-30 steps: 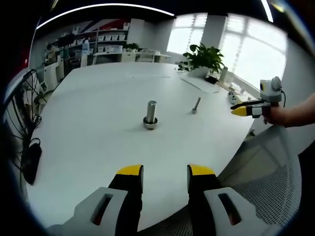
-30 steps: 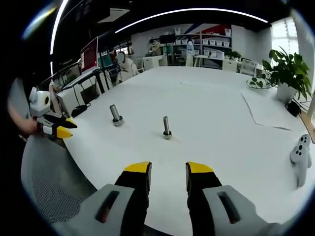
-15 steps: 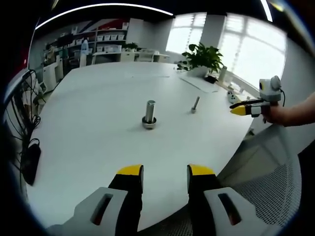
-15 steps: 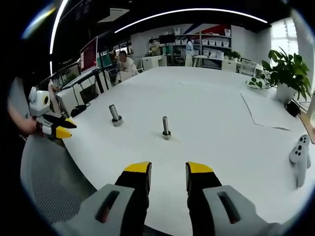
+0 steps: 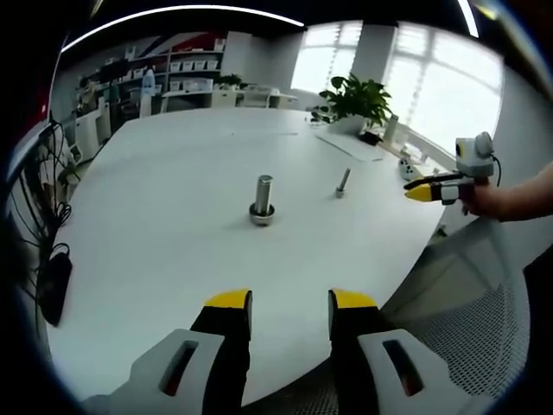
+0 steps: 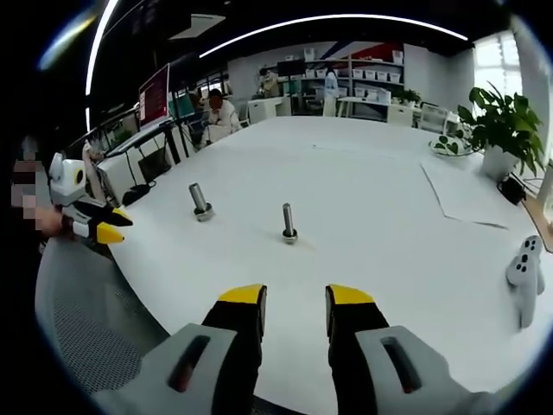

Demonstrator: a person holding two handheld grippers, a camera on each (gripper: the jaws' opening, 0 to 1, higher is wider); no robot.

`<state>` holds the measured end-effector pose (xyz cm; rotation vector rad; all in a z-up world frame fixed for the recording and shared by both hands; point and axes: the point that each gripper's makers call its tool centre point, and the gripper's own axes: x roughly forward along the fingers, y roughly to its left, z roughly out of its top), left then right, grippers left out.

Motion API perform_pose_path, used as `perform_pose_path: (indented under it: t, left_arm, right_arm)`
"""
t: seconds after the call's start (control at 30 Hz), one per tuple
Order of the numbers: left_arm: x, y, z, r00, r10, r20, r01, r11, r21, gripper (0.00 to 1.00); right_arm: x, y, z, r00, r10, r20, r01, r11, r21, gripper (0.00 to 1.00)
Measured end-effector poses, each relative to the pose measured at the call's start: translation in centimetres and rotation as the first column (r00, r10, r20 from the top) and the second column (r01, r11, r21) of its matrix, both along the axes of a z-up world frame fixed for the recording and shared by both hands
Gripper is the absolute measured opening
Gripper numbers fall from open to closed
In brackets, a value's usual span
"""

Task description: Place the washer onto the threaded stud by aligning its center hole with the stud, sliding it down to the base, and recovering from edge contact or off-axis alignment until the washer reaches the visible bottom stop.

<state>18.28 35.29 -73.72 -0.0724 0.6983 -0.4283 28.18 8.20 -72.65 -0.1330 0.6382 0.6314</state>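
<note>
White table [image 5: 155, 259] carries two upright studs [image 5: 262, 201] (washer indiscernible); both grippers' jaws gape narrowly, empty.

- A thick silver metal stud [image 5: 262, 200] stands upright on the white table, its foot ringed by a wider grey collar, maybe the washer, though too small to tell. In the right gripper view this same stout stud [image 6: 200, 201] leans a little with the lens and sits nearer the table's edge.
- A thinner grey metal bolt [image 5: 343, 182] stands upright on a small flared base, well apart from the thick one. The right gripper view has it [image 6: 289, 223] nearer mid-table.
</note>
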Motion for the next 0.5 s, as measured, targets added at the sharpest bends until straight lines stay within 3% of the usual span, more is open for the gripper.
perform_pose_path:
  t: [0.5]
  left_arm:
    - [0.02, 0.05, 0.09, 1.0, 0.009, 0.002, -0.009, 1.0, -0.007, 0.33]
  right_arm:
    - [0.05, -0.14, -0.08, 1.0, -0.004, 0.0, 0.004, 1.0, -0.003, 0.3]
